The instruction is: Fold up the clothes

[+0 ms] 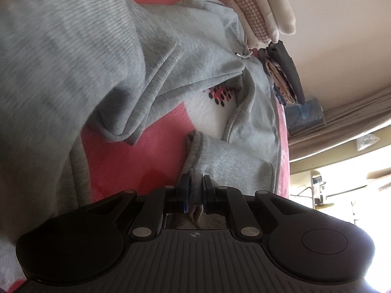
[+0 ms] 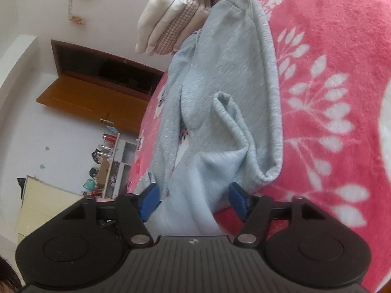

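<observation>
Garment lay spread on the blanket, a stack of folded clothes at its far end, touching it. One hem sat between the left gripper fingers; another fold lay between the right gripper pads.

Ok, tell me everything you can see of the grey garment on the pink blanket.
The grey garment is a soft, light grey knit with ribbed edges and a fleecy inner face, crumpled and partly folded over itself on the pink blanket. A metal eyelet with a drawstring shows near its far end, by a stack of folded clothes. The left gripper is shut on one hem; the right gripper is open with cloth lying between its fingers.
</observation>
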{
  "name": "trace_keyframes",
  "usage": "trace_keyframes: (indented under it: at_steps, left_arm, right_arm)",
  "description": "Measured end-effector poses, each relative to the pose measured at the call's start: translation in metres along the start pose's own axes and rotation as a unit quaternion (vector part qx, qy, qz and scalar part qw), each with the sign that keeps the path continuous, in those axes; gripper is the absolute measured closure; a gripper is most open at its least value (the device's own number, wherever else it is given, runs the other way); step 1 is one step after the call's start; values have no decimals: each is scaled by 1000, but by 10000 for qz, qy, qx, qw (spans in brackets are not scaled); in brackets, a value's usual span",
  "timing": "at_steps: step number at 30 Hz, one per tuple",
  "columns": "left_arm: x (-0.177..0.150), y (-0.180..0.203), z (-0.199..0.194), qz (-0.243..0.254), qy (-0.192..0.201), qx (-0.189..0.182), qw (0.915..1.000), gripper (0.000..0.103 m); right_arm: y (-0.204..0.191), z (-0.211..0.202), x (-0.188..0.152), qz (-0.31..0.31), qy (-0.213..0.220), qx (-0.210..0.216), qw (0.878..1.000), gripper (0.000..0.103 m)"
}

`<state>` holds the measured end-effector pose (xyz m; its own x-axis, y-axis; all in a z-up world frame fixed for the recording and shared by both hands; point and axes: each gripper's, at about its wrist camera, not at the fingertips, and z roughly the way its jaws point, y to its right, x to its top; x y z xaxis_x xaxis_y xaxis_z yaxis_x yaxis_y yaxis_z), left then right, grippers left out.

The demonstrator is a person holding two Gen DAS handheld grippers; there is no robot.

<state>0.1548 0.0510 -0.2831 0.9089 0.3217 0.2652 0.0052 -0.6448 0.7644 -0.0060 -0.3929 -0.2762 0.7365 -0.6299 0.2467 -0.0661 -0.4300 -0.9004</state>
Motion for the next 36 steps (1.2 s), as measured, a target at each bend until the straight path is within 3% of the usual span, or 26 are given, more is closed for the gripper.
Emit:
trace_keyframes:
  at_steps: [3,8,10,14,23,27,29,31,33,36]
  left_arm:
    - [-6,3,-6,77,-9,17,10000,95]
    - [-14,1,-14,276,-145,16,9995,94]
    - [-18,1,-16,390,-137,11,9991,92]
    - [-25,4,-17,596,-110,147,9981,92]
    - [-44,13,-34,923,-145,191,9954,96]
    - [-54,14,-46,897,-180,233,9955,97]
    - [-59,15,-56,899,-182,209,9956,97]
    - [-63,17,-71,906,-250,142,9955,97]
    - [-67,20,-90,993,-379,44,9943,97]
    - [-75,24,-123,1143,-555,-171,9917,97]
  right_arm:
    - [-5,-5,-11,120,-100,143,9998,52]
    - [-12,-11,-38,127,-393,-278,9988,50]
    - [-11,-14,-46,100,-355,-396,9985,42]
    - [-8,-22,-66,193,-243,-377,9988,38]
    - [-26,-8,-84,152,-307,-457,9984,40]
    - [-32,-11,-96,-78,-338,-724,9968,41]
    - [-33,-11,-101,-87,-343,-845,9958,51]
    - [-35,-13,-102,-3,-382,-879,9954,81]
    - [-38,-21,-103,142,-449,-762,9960,89]
    - [-47,-38,-106,338,-536,-425,9971,92]
